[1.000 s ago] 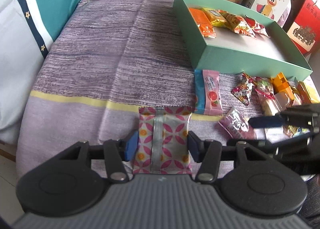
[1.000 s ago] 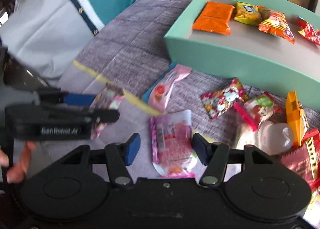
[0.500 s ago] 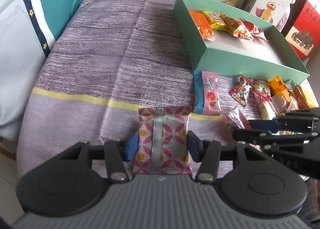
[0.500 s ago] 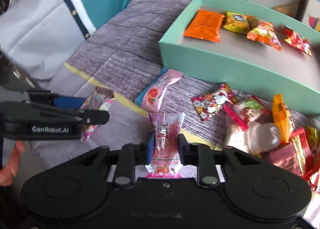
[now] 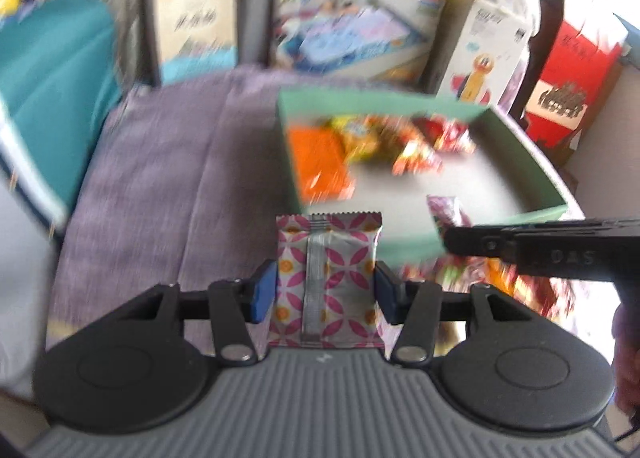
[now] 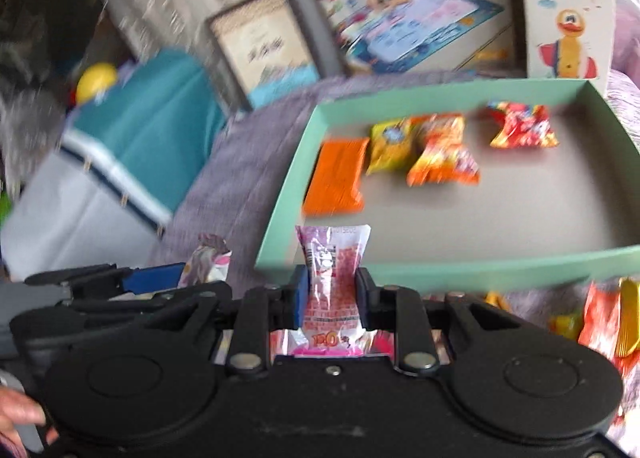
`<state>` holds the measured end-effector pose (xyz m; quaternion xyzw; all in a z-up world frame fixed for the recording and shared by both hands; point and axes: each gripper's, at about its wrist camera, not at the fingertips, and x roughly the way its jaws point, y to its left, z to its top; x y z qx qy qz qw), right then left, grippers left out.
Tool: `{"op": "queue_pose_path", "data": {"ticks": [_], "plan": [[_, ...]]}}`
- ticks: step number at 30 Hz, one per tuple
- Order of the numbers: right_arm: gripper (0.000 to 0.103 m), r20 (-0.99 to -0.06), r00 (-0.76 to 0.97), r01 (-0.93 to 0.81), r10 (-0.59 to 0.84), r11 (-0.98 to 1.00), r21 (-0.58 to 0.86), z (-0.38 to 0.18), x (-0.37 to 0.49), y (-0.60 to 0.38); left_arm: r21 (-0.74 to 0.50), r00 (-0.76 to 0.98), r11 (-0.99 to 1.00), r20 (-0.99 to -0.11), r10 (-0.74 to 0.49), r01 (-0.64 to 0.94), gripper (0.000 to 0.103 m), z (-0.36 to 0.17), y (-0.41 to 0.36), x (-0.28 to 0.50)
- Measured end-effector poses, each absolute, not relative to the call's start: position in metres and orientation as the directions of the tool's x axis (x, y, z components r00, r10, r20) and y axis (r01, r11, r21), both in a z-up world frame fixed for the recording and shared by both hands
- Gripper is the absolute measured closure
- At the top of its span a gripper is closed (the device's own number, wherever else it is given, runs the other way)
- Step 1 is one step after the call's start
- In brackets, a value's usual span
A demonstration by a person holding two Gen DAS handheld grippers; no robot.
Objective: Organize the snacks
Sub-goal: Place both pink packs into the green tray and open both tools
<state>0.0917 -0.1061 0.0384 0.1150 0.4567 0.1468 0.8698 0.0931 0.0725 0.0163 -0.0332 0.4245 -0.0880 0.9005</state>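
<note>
Snacks: four packets (image 6: pixel 432 154) already lie in the green box (image 6: pixel 440 266), along its far side. Left gripper (image 5: pixel 326 290) is clamped on a pink-patterned packet (image 5: pixel 328 278); right gripper (image 6: pixel 329 298) has just closed onto a pink sachet (image 6: pixel 332 278). Both packets are held up in front of the box's near wall, not yet inside. A loose pile (image 6: pixel 608 322) waits on the purple cloth (image 5: pixel 168 178) beside the box. Motion blur smears the labels; the pile's count is unreadable and cut off at the frame edge.
</note>
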Motion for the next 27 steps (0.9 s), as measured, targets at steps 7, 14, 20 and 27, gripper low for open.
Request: {"op": "queue_pose_path", "data": {"ticks": [7, 14, 20, 27], "plan": [[0.079, -0.752, 0.559, -0.051, 0.35, 0.92, 0.39, 0.031, 0.138, -0.128, -0.097, 0.615, 0.982, -0.768, -0.178, 0.163, 0.052, 0.018, 0.036, 0.157], [0.078, -0.768, 0.532, -0.01, 0.357, 0.909, 0.416, 0.005, 0.169, -0.135, -0.074, 0.573, 0.985, -0.805, -0.152, 0.157, 0.052, -0.006, 0.031, 0.19], [0.045, -0.775, 0.506, 0.038, 0.378, 0.888, 0.458, -0.01, 0.184, -0.14, -0.014, 0.606, 0.986, -0.788, -0.113, 0.166, 0.011, -0.007, 0.027, 0.19], [0.012, -0.768, 0.539, 0.035, 0.345, 0.903, 0.429, -0.005, 0.178, -0.144, -0.016, 0.611, 0.99, -0.786, -0.099, 0.139, 0.001, -0.003, 0.029, 0.188]]}}
